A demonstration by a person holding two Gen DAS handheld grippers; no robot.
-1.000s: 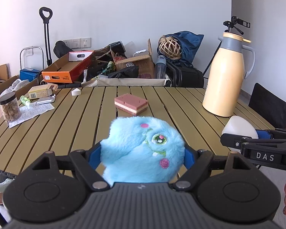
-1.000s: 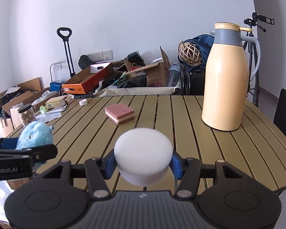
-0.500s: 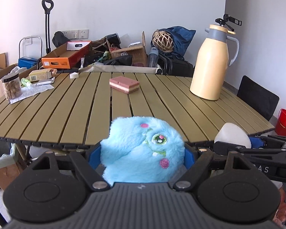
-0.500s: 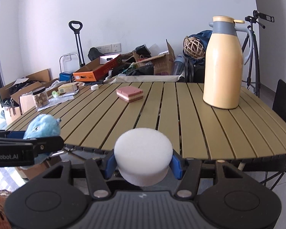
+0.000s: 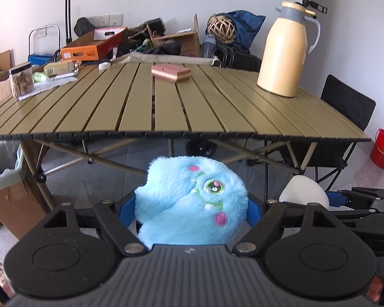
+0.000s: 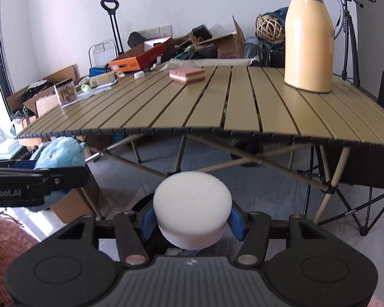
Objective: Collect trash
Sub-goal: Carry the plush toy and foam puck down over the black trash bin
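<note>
My left gripper (image 5: 189, 204) is shut on a fluffy blue plush toy (image 5: 192, 202) and holds it below and in front of the slatted table's front edge (image 5: 176, 134). My right gripper (image 6: 192, 212) is shut on a round white foam puck (image 6: 192, 204), also off the table and below its edge. In the right wrist view the left gripper with the plush (image 6: 60, 153) shows at the left. In the left wrist view the foam puck (image 5: 304, 189) shows at the right.
On the table stand a tan thermos jug (image 5: 285, 48), a pink box (image 5: 170, 72), a snack jar (image 5: 20, 81) and small items on paper. A cardboard box lined with a bag (image 5: 5, 192) stands on the floor at left. A red bucket (image 5: 382, 148) and a black chair (image 5: 348, 102) are at right.
Both grippers have pulled back from over the table and dropped below its front edge, each still holding its object.
</note>
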